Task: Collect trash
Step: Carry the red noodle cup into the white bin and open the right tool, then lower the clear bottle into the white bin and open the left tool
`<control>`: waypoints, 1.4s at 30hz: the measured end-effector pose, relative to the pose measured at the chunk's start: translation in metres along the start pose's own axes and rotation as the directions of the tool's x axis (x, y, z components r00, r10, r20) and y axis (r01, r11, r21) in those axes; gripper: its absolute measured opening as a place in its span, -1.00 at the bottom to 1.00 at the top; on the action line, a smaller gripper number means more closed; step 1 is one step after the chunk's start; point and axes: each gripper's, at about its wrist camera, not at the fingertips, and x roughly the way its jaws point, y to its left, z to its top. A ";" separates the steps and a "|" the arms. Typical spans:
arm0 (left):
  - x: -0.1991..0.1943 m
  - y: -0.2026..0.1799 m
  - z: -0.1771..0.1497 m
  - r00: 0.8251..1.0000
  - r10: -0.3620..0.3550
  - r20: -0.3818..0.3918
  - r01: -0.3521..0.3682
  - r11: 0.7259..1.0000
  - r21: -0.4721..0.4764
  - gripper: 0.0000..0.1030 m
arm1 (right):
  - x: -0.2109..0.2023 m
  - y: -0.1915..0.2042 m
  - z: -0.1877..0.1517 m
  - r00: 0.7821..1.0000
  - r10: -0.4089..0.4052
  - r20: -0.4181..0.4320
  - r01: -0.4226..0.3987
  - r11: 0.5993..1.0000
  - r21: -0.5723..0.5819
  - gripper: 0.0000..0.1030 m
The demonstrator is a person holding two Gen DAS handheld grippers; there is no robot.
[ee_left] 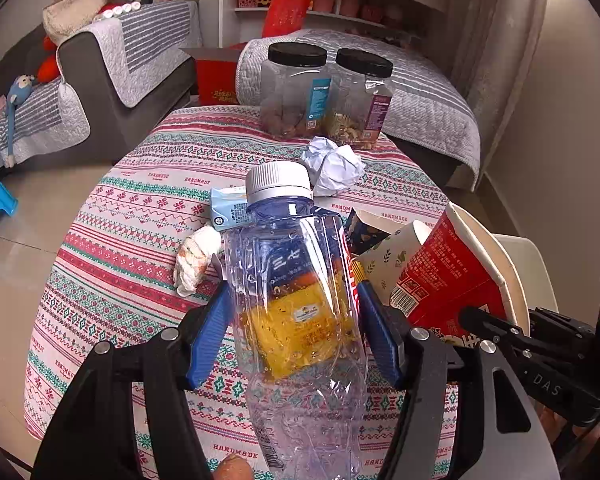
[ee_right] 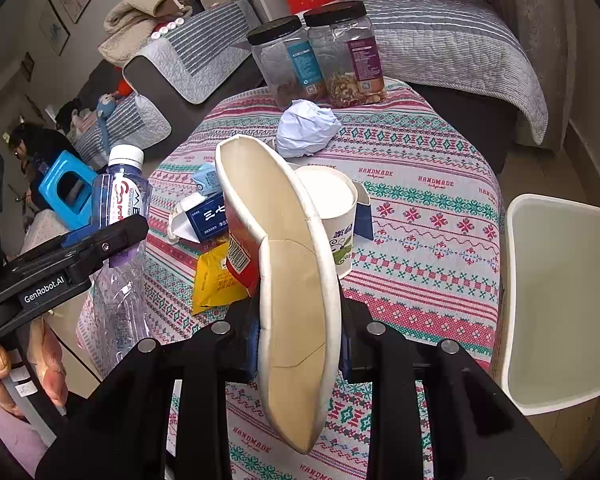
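The left hand-held gripper [ee_left: 294, 316] clamps a clear plastic water bottle [ee_left: 296, 300] above the bench [ee_left: 140, 208]. The right hand-held gripper [ee_right: 298, 344] squeezes a flattened red instant-noodle cup [ee_right: 296, 292], with a white bin [ee_right: 560, 300] just beside the bench.

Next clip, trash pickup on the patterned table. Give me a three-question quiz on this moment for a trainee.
1. True or false: the left gripper is shut on the bottle.
2. What does the right gripper hold? A) paper ball B) squashed red cup C) jar
3. What stands beside the table, on the right in the right wrist view?

Key: 1 true. 2 B, the red cup. 3 a white bin.
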 end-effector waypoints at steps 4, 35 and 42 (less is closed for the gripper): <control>-0.002 -0.017 0.004 0.999 -0.020 0.041 0.019 1.000 0.014 0.21 | -0.021 -0.020 0.006 0.993 -0.069 0.091 0.066 0.997 0.037 -0.47; 0.034 -0.281 0.009 0.917 -0.399 0.008 0.389 0.898 0.204 0.28 | -0.177 -0.197 -0.038 0.641 -0.744 0.188 0.503 0.593 0.629 0.75; 0.028 -0.284 0.018 0.921 -0.389 0.029 0.374 0.903 0.212 0.71 | -0.186 -0.191 -0.042 0.595 -0.775 0.213 0.520 0.573 0.633 0.86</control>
